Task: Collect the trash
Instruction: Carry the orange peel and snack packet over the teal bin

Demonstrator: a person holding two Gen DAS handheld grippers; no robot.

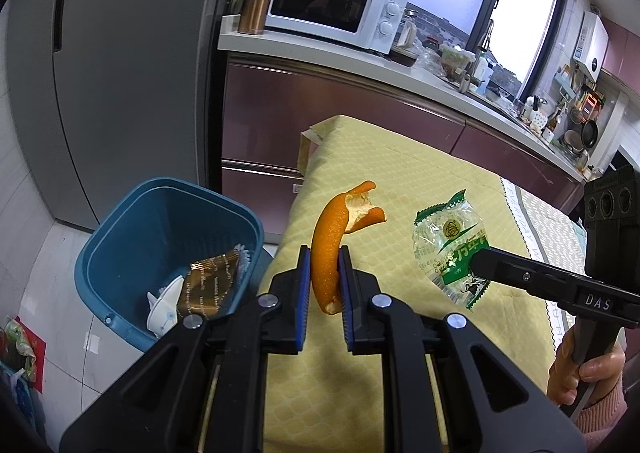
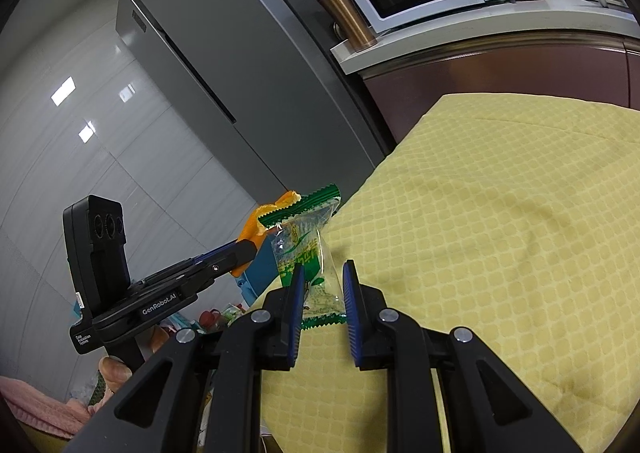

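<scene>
An orange peel (image 1: 329, 249) is clamped upright in the nearly closed left gripper (image 1: 325, 253). A green-and-clear wrapper (image 2: 306, 253) is pinched by the right gripper (image 2: 322, 273) above the yellow-clothed surface (image 2: 500, 213). Beyond, left of the left gripper, a blue bin (image 1: 120, 237) is seen holding trash.
</scene>
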